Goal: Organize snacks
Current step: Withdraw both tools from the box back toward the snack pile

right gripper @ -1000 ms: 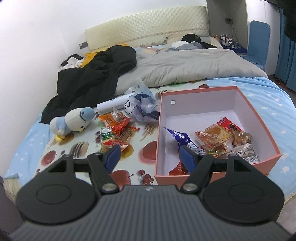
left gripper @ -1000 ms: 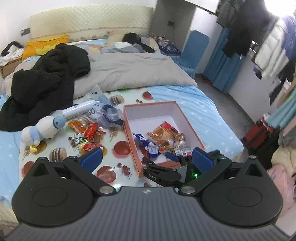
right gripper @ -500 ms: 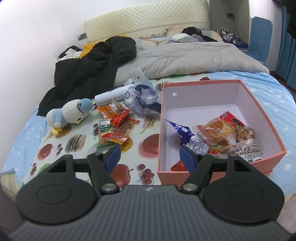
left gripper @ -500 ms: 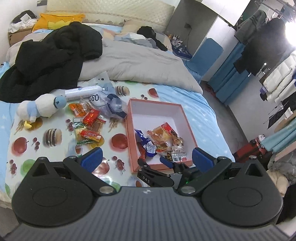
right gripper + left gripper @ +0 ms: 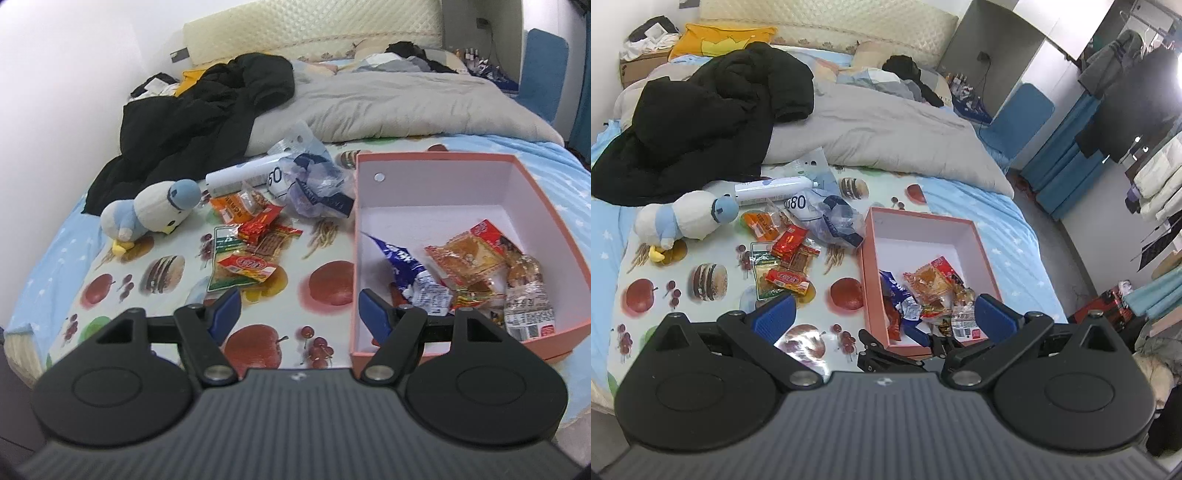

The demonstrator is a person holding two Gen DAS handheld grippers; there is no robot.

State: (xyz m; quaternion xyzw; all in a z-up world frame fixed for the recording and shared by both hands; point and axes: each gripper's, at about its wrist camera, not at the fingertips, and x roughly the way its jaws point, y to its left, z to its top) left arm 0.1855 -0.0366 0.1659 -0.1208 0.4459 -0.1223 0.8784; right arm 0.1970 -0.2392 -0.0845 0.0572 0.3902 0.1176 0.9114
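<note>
Both views are shifted since the earlier frames: more of the near printed mat is taken in, and the loose snack pile [image 5: 245,254] is seen nearer in the right wrist view. Nothing on the bed appears to have been displaced.

Several packets are already gathered in the pink box [image 5: 532,177], crowded toward its near end, so the far half of its floor is left free for more. The remaining snacks are left on the mat at about 9 o'clock from the box, just beside a crumpled plastic bag [image 5: 314,181] and a plush bird [image 5: 155,206] at 10 o'clock. They are judged to be waiting their turn.

The left claw [image 5: 882,314] is held wide, nothing between its blue pads. The right claw [image 5: 299,308] is likewise parted and empty, its gap lying over bare mat between pile and box. In the left wrist view the right claw [image 5: 916,339] is seen low at the near box wall.

Open mat is available at 6 o'clock of the pile for an approach. The near-left box wall stands upright beside the right claw's right pad, and a sideways sweep could knock it. The bed's near edge lies close below both claws.
</note>
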